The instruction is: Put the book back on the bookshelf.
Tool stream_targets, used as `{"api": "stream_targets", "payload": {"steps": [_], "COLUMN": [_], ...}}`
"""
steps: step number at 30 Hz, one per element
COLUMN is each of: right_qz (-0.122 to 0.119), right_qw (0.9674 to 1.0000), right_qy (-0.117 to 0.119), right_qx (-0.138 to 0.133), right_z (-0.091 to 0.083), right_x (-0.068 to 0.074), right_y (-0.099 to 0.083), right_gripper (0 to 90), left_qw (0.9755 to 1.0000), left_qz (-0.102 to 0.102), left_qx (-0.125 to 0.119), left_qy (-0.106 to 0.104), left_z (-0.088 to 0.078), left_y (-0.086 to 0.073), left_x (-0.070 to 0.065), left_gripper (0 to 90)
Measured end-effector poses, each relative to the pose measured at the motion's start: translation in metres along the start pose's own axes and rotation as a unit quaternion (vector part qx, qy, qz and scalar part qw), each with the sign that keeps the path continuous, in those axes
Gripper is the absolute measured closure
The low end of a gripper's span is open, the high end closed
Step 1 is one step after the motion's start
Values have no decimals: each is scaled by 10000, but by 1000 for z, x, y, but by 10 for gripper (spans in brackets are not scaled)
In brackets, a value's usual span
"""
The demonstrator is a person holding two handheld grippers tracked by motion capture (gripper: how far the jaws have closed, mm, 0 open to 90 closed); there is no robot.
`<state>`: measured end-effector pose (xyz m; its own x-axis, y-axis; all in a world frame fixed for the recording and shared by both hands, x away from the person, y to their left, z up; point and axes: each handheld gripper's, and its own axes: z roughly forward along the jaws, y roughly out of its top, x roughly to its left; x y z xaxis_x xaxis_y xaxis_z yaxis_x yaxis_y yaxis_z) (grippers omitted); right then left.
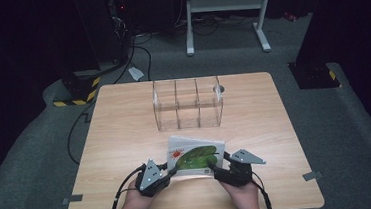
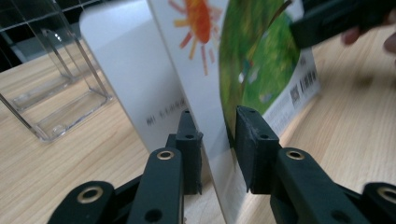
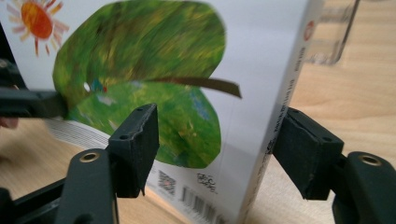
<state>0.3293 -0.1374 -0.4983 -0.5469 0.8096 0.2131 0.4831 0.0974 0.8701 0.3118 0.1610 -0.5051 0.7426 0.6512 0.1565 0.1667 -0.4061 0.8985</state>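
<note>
the book (image 1: 195, 154) lies on the table (image 1: 121, 139), just before the clear rack (image 1: 187, 104).

The left gripper (image 1: 171, 172) and the right gripper (image 1: 214, 169) meet the near edge of a picture book (image 1: 196, 155) from either side. Beyond the grippers, past the book, a clear acrylic organizer (image 1: 188, 104) stands on the wooden table (image 1: 121, 139).

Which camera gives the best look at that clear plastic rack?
The high view: the clear rack stands whole, its three compartments visible beyond the book. The left gripper view catches one corner; the right gripper view a blurred edge.
</note>
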Motion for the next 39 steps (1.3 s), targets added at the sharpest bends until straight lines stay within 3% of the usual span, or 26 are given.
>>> {"api": "stream_targets", "payload": {"steps": [6, 17, 26, 32, 34, 39], "right_qz": [-172, -248, -428, -429, -401, -451], "right_qw": [9998, 9995, 9986, 9984, 9985, 9979], "right_qy": [-77, -3, 15, 166, 287, 424], "right_qx": [-86, -175, -313, -343, -241, -191], "right_z": [-5, -11, -20, -20, -18, -17], "right_x": [1, 3, 3, -1, -3, -6], "right_y": [1, 0, 3, 4, 6, 9], "right_gripper": [339, 360, 360, 317, 317, 320], "left_qw": [10000, 9995, 9996, 9996, 9995, 9990], "left_qz": [-56, 11, -64, -174, -216, -288], "left_qx": [76, 320, 272, 227, 221, 300], "left_qy": [0, -71, -31, 31, 49, 141], "left_z": [3, 7, 4, -1, -1, -4], "left_y": [-3, -11, -12, -12, -13, -13], "left_x": [1, 2, 4, 9, 10, 12], "left_gripper": [740, 729, 717, 664, 642, 516]}}
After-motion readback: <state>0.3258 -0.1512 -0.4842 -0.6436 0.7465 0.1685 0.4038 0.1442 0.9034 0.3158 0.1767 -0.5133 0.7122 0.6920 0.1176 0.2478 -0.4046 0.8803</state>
